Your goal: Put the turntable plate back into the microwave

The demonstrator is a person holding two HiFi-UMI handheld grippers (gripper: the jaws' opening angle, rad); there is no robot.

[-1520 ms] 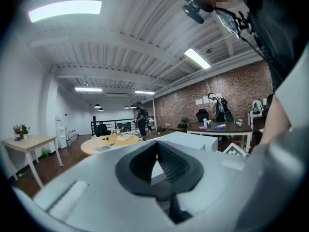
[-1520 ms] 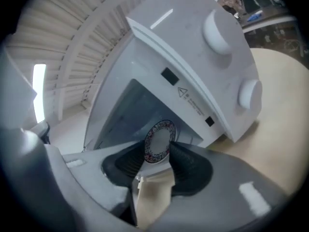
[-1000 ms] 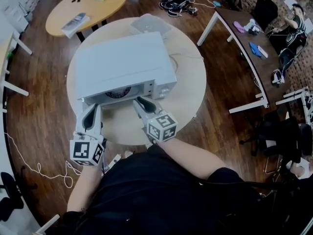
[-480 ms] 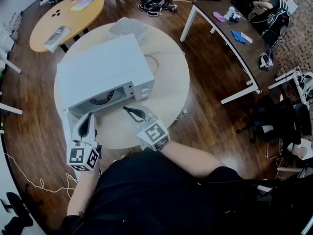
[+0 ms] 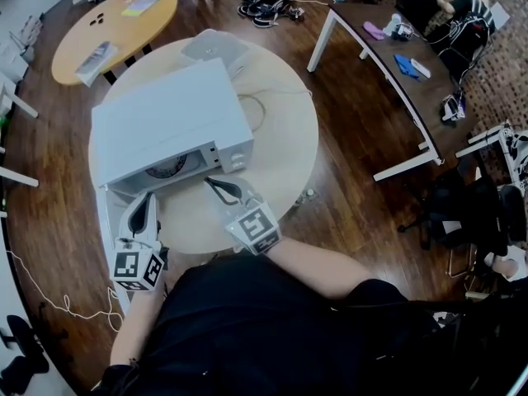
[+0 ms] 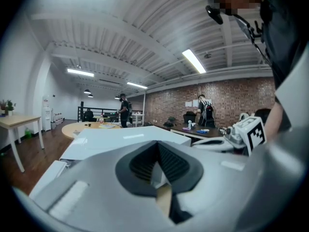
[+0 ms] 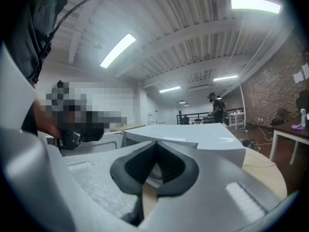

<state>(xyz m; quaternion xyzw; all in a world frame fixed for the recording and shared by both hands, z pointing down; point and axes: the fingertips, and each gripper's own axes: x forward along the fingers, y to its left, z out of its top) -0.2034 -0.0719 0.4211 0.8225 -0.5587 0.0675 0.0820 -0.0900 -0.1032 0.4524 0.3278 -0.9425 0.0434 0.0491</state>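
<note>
left gripper [image 5: 143,209]: jaws together, nothing between them, pointing forward almost level | left forearm [image 5: 136,320]: stretched forward | right gripper [image 5: 219,189]: jaws together, empty, tilted, aimed forward-left | right forearm [image 5: 318,266]: angled inward | 2 grippers side by side, apart

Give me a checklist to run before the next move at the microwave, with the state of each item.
1. The turntable plate is inside the microwave: ok.
2. The plate sits flat on its drive: cannot tell, only its front edge shows.
3. The right gripper has its jaws shut and empty: ok.
4. The left gripper has its jaws shut and empty: ok.
5. The door is closed: not ok, it stands open at the microwave's left.
</note>
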